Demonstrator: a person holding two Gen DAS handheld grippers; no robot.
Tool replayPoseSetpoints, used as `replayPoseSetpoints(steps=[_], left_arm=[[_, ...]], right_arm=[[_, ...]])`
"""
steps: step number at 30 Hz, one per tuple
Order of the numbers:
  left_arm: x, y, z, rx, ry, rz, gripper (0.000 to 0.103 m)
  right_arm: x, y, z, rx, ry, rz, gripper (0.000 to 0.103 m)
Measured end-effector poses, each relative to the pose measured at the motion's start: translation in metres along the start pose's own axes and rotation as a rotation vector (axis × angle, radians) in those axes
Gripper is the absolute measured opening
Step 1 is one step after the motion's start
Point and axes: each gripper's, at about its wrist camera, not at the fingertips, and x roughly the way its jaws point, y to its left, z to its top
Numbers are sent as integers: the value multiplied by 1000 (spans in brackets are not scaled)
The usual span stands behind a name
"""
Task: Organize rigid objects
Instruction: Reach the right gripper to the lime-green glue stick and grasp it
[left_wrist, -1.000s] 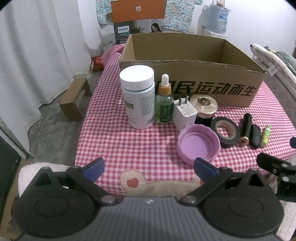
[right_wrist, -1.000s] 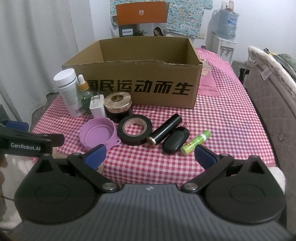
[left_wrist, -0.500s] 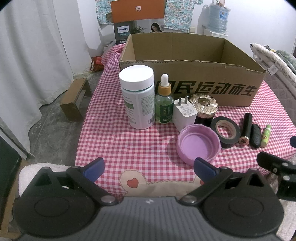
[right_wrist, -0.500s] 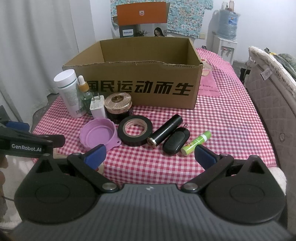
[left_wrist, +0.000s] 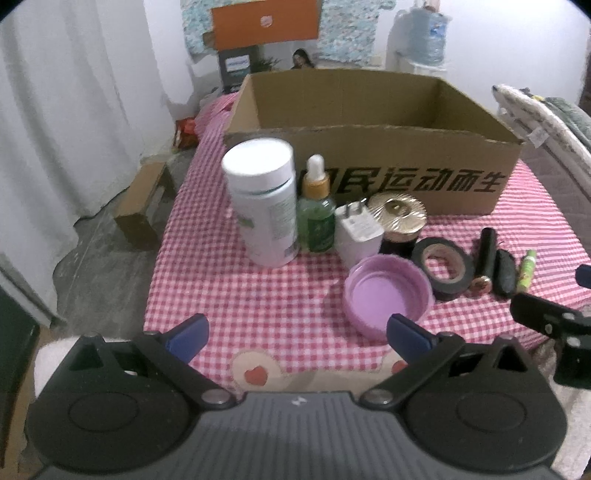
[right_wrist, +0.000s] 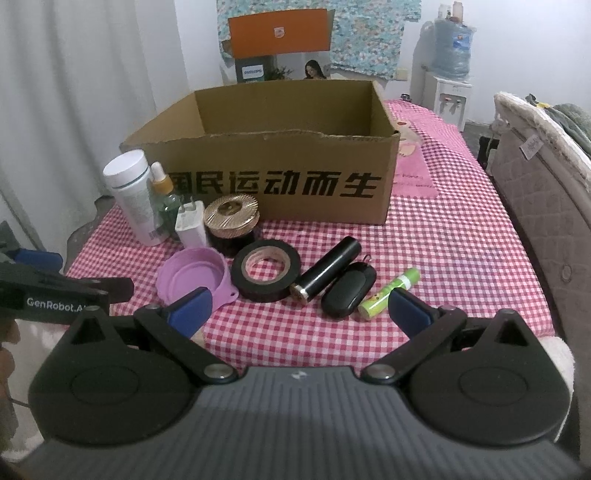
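Note:
An open cardboard box (left_wrist: 369, 162) (right_wrist: 280, 181) stands on the checked table. In front of it sits a row: white bottle (left_wrist: 264, 201) (right_wrist: 133, 199), green dropper bottle (left_wrist: 317, 218), white charger (left_wrist: 358, 236) (right_wrist: 190, 225), gold-lidded jar (left_wrist: 399, 221) (right_wrist: 231, 223), purple lid (left_wrist: 386, 295) (right_wrist: 194, 275), black tape roll (left_wrist: 443, 267) (right_wrist: 267, 273), black tube (right_wrist: 327, 271), black fob (right_wrist: 349, 290), green stick (right_wrist: 389, 293). My left gripper (left_wrist: 297, 334) is open and empty before the lid. My right gripper (right_wrist: 299, 310) is open and empty before the tape and tube.
The table edge with a white towel lies just below both grippers. A padded bed edge (right_wrist: 546, 206) runs along the right. A small wooden stool (left_wrist: 142, 206) stands on the floor at left. A water dispenser (right_wrist: 452, 74) stands behind.
The left gripper has moved forward and tilted a little; its view is blurred. The right gripper has edged slightly closer to the items. Nothing on the table has moved.

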Motion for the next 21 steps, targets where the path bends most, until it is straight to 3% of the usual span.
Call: replayPoseSetpoints(steps=[4,9,13,19,21], left_arm=[[-5,-13,4,67,-64,-69,103],[-7,-37,11,180,-127,-228,103],[-9,-66,14,291,-170,-309,102],[-1,-101,20,384,-189,-453,96],[3,-112,20,419,-185,-471,89]], right_arm=[[-4,-14,1,31,-19,-21,102],[-11,-46,1,111,-52,-54,102],[-7,-73,3,175,-55,-72,101],[17,-105,11,254,-8,-49,85],[26,-112,14,271,25,-29,72]])
